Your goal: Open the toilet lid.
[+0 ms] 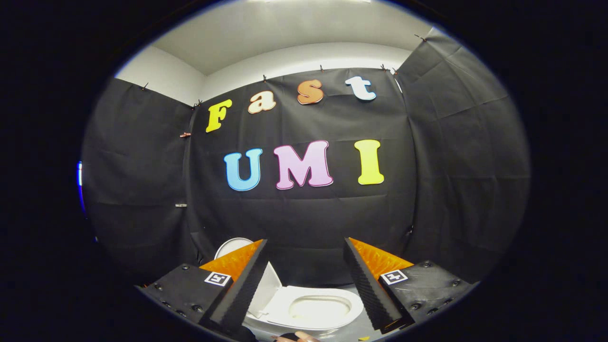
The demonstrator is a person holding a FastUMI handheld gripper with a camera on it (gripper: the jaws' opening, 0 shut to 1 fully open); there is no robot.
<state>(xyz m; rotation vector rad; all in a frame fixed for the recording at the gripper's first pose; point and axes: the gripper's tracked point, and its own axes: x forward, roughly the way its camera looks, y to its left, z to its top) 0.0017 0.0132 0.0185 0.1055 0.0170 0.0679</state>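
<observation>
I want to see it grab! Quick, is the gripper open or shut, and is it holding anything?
Gripper: open, jaws wide apart, holding nothing; the toilet with its raised lid sits beyond it.

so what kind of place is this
Probably a mock bathroom in a test booth, not a real one. A white toilet sits low between the open fingers, its lid already raised, and black cloth clipped up as walls hangs all round it.

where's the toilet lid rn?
Gripper view: the toilet lid stands raised behind the left finger, beside the uncovered toilet seat that lies below and between the open gripper fingers.
</observation>
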